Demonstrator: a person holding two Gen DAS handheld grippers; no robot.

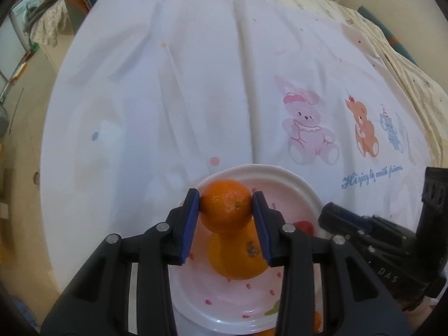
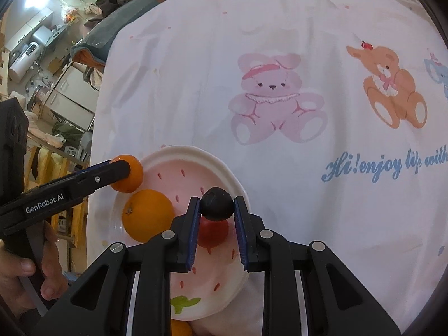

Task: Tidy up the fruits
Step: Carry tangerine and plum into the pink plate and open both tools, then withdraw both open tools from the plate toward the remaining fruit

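My left gripper (image 1: 226, 206) is clamped on a small orange (image 1: 226, 208), its blue pads (image 1: 191, 225) pressing both sides of the fruit. I hold it above the far edge of the pink plate (image 1: 294, 193), over a larger orange (image 1: 238, 257) that lies in the plate. In the right wrist view the small orange (image 2: 127, 173) sits at the plate's left rim, raised above the larger orange (image 2: 147, 215).

My right gripper (image 2: 216, 206) is closed on a dark round fruit (image 2: 217, 203), pinched between its two fingers. It hangs above a red fruit (image 2: 212, 233) that rests in the plate (image 2: 196, 154). The plate has a white rim, a pink centre with small red marks and a green leaf shape near its front edge.

Another orange (image 2: 180, 328) peeks out just below the plate's near rim, partly hidden by my gripper. The plate stands on a white cloth (image 2: 280, 28) printed with a pink bunny (image 2: 275, 98), an orange bear (image 2: 392, 86) and blue lettering.
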